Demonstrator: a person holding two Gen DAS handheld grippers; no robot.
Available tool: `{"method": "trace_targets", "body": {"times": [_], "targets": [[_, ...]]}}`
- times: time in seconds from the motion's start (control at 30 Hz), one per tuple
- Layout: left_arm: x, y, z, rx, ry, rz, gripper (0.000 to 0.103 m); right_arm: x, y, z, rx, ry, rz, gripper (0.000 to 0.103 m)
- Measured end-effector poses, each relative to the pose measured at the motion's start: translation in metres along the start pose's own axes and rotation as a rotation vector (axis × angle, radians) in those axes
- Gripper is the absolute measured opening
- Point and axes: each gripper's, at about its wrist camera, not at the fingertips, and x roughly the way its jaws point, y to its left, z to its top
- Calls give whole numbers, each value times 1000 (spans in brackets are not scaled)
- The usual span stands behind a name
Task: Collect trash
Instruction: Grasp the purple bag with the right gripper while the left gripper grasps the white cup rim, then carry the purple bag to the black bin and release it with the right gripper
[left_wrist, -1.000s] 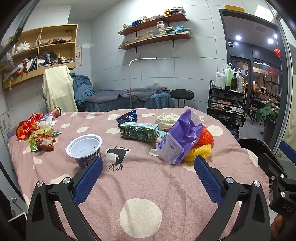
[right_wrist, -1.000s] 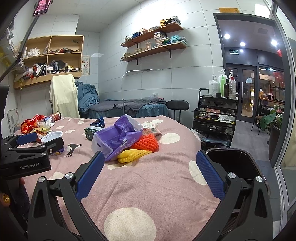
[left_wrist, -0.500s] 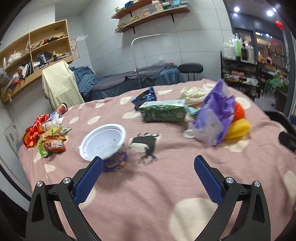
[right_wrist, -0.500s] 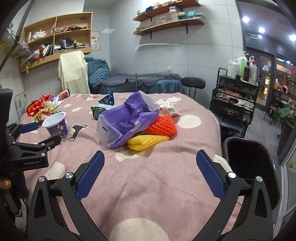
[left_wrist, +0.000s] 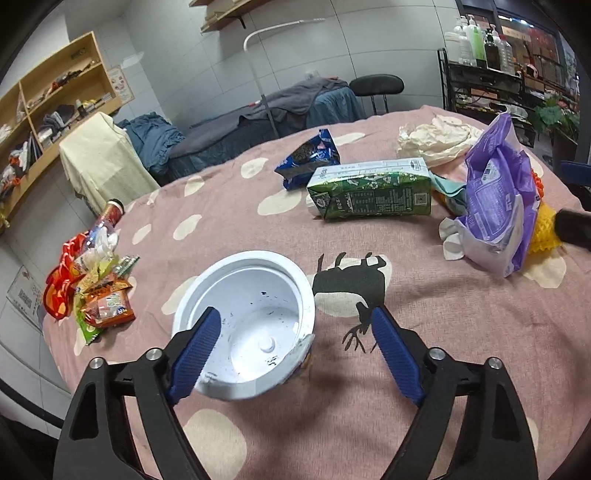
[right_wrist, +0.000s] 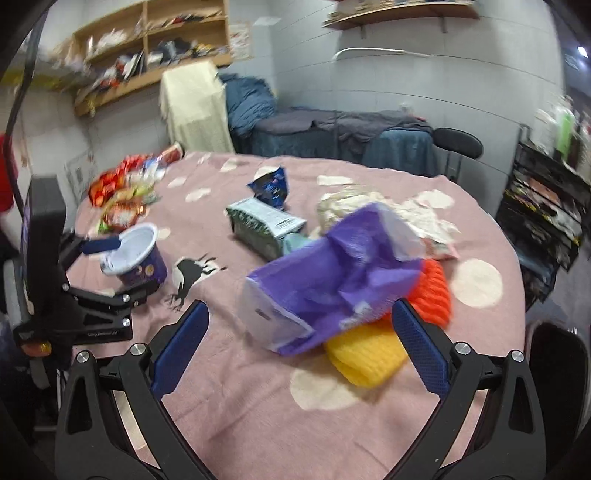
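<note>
Empty white cup (left_wrist: 251, 325) with the purple printed wall stands upright near the front left edge of the pink spotted bedspread (left_wrist: 424, 369), mouth open to the ceiling. The left gripper (left_wrist: 295, 343) comes at it from above and behind, one blue finger reaching over the rim into the mouth, the other out on the cloth beside the wall. That reads as a rim pinch, chosen because the cup is too broad to span across. Its jaws are closing, fairly wide, the wall between them, and the pads are not pressing on it.

Out from there, a green carton (left_wrist: 369, 192) lies on its side mid-bed, a torn blue snack bag (left_wrist: 310, 158) just behind it and crumpled tissue (left_wrist: 436, 136) further right. A heap of bright wrappers (left_wrist: 92, 291) sits at the far left edge.

Over on the right side, the right gripper (right_wrist: 301, 341) hangs wide just in front of the purple plastic bag (right_wrist: 325, 280), which slumps over an orange foam net (right_wrist: 434, 291) and a yellow one (right_wrist: 365, 354). Its jaws are closing too, and the view is blurred; nothing looks gripped. My guess is that it is lining up on the bag's near corner while the other hand takes the cup.
</note>
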Motion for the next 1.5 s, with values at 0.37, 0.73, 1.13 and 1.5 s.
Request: {"method": "trace_targets", "body": {"times": [0.37,0.73,1.13,1.5], "targets": [[14,22,3,-105,51,-44,27,57,13,7,-62,140,61,34],[-26,23,3,-183,-63,-62,11,16,12,4,-63,17,122,29],[-73,-31,22,-192,-219,-300,11,-62,-22,-13,73,-170,70,29],[-74,-139,57,-32,-231,-531,11,-119,-138,-62,335,-205,-231,29]]}}
